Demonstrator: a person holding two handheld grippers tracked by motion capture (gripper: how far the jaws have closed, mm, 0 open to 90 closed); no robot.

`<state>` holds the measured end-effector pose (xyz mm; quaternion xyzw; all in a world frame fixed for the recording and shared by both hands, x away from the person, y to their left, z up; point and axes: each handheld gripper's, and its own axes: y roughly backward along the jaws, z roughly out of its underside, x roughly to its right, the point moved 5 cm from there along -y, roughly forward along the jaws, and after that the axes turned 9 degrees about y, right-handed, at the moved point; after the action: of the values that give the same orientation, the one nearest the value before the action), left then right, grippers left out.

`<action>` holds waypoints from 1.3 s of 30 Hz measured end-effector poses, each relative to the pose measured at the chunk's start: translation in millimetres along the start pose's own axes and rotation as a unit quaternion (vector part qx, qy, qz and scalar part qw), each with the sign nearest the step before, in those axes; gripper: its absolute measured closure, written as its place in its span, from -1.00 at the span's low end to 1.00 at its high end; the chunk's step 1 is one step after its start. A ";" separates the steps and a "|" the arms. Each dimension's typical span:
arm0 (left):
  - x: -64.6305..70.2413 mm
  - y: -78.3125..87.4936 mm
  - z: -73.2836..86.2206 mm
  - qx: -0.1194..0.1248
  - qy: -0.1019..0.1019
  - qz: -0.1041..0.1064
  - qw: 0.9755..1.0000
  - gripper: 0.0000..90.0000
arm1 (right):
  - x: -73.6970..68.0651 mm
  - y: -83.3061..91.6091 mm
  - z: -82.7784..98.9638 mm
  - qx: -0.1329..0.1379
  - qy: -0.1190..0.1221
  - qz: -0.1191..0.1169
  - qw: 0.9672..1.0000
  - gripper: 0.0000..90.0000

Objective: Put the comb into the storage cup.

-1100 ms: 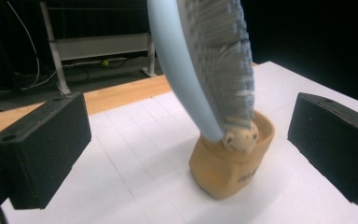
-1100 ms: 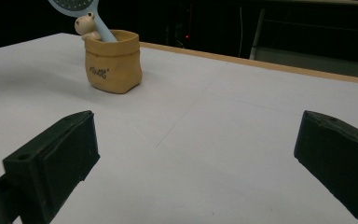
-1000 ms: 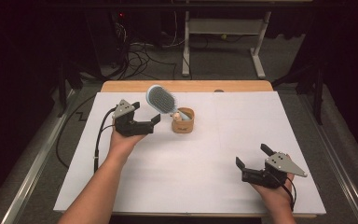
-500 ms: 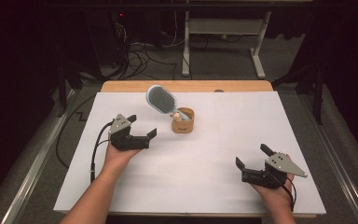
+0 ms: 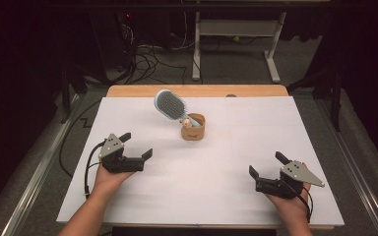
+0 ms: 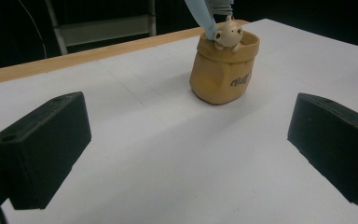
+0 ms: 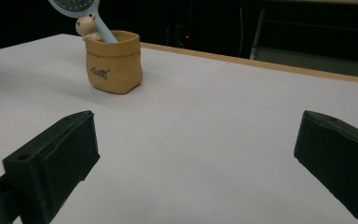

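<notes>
- Two grippers rest low over the white table [image 5: 216, 196], one near each front corner, well apart from each other.
- Left gripper [image 5: 139, 146]: jaws spread wide with nothing between them but bare table surface; the person's left hand [image 5: 109, 178] holds it from behind.
- Ahead of the left gripper and off to its right stands the tan pouch-shaped holder [image 5: 193, 129]; in the left gripper view the holder [image 6: 222, 70] sits beyond the gap of the jaws, clear of both.
- Right gripper [image 5: 267, 164]: jaws likewise spread wide and holding nothing, with the right hand [image 5: 291, 202] gripping it from behind.
- From the right gripper, the holder [image 7: 114, 62] lies well ahead and to its left, apart from both jaws.
- One pale blue hairbrush [image 5: 170, 104] stands in the holder, handle down and bristled head up, leaning away from the right gripper toward the far left of the table.
- A small cream bear figure [image 6: 228, 33] peeks over the holder's rim, just beside the brush handle.
- Neither gripper touches the holder or the hairbrush.
</notes>
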<state>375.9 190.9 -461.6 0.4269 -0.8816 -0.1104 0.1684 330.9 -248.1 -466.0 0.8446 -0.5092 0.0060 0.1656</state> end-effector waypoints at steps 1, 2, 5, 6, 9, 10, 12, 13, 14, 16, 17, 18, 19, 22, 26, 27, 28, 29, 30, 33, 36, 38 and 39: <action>-0.7 3.4 1.6 0.001 0.002 0.000 1.000 -1.00 | 0.2 -0.1 0.2 0.000 0.000 0.000 1.000 -1.00; -1.3 7.7 3.7 0.001 0.004 0.001 1.000 -1.00 | 0.6 -0.3 0.4 0.000 0.000 0.000 1.000 -1.00; -2.1 17.4 9.0 0.004 0.004 0.001 1.000 -1.00 | 0.5 -0.3 0.5 -0.001 0.000 0.000 1.000 -1.00; -2.3 19.7 10.3 0.004 0.004 0.001 1.000 -1.00 | 0.3 -0.3 0.5 0.000 0.000 0.000 1.000 -1.00; -2.5 29.7 13.9 0.011 0.002 0.001 1.000 -1.00 | -0.3 -0.3 0.4 0.000 -0.001 0.000 1.000 -1.00; -3.0 33.0 14.6 0.013 -0.002 -0.001 1.000 -1.00 | -0.5 -0.3 0.5 -0.001 -0.001 0.000 1.000 -1.00; -4.8 39.1 17.7 0.018 -0.019 -0.014 1.000 -1.00 | -0.3 -0.5 0.5 -0.001 0.000 0.000 1.000 -0.99; -6.2 41.7 20.3 0.019 -0.021 -0.015 0.999 -1.00 | 0.3 -0.6 0.5 -0.001 0.000 0.001 1.000 -1.00; -7.9 44.3 23.6 0.018 -0.012 -0.010 1.000 -1.00 | 0.8 -0.6 0.7 -0.002 0.000 0.002 1.000 -0.99; -9.9 48.1 27.1 0.015 -0.009 -0.009 1.000 -1.00 | 1.4 -0.8 1.1 -0.003 0.000 0.003 1.000 -0.99; -10.7 50.7 28.0 0.018 -0.009 -0.010 1.000 -1.00 | 1.4 -0.7 1.3 -0.003 -0.002 0.003 1.000 -1.00; -11.5 53.2 28.3 0.020 -0.011 -0.010 1.000 -1.00 | 1.3 -0.6 1.3 -0.004 -0.002 0.004 1.000 -1.00; -12.5 55.7 28.1 0.024 -0.015 -0.012 1.000 -1.00 | 1.1 0.0 1.3 -0.004 -0.002 0.005 1.000 -0.99; -16.1 61.5 25.8 0.035 -0.011 -0.013 0.999 -1.00 | 0.4 3.5 0.6 -0.001 -0.005 0.007 1.000 -1.00; -13.9 62.4 25.1 0.036 -0.017 -0.007 0.999 -1.00 | 0.7 5.2 0.3 0.000 -0.010 0.011 1.000 -0.99; -11.6 61.4 25.2 0.036 -0.020 -0.004 0.999 -1.00 | 0.8 5.0 0.6 -0.001 -0.011 0.010 1.000 -1.00; -10.2 60.7 25.5 0.035 -0.023 -0.003 0.999 -1.00 | 0.8 5.0 1.0 -0.002 -0.011 0.011 1.000 -1.00; -9.0 59.6 26.2 0.033 -0.027 -0.003 0.999 -1.00 | 0.9 5.2 1.0 -0.002 -0.011 0.011 1.000 -1.00; -8.3 58.2 27.0 0.032 -0.026 -0.002 0.999 -1.00 | 1.1 5.5 0.9 -0.001 -0.011 0.012 1.000 -1.00; -9.7 55.6 29.0 0.023 -0.021 -0.001 1.000 -1.00 | 2.4 6.5 1.2 -0.001 -0.012 0.012 1.000 -1.00; -7.7 57.2 26.6 0.030 -0.024 -0.001 0.999 -1.00 | 2.8 7.6 1.5 0.000 -0.013 0.013 1.000 -0.99; -6.8 57.5 26.2 0.031 -0.026 0.000 0.999 -1.00 | 3.1 8.8 0.7 0.003 -0.013 0.014 1.000 -0.99; -6.8 57.5 26.2 0.032 -0.026 0.000 0.999 -1.00 | 3.2 9.1 0.5 0.003 -0.012 0.014 1.000 -0.99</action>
<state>328.4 232.8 -467.5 0.4292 -0.8886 -0.0935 0.1320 324.5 -254.8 -463.4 0.8378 -0.5231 -0.0001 0.1564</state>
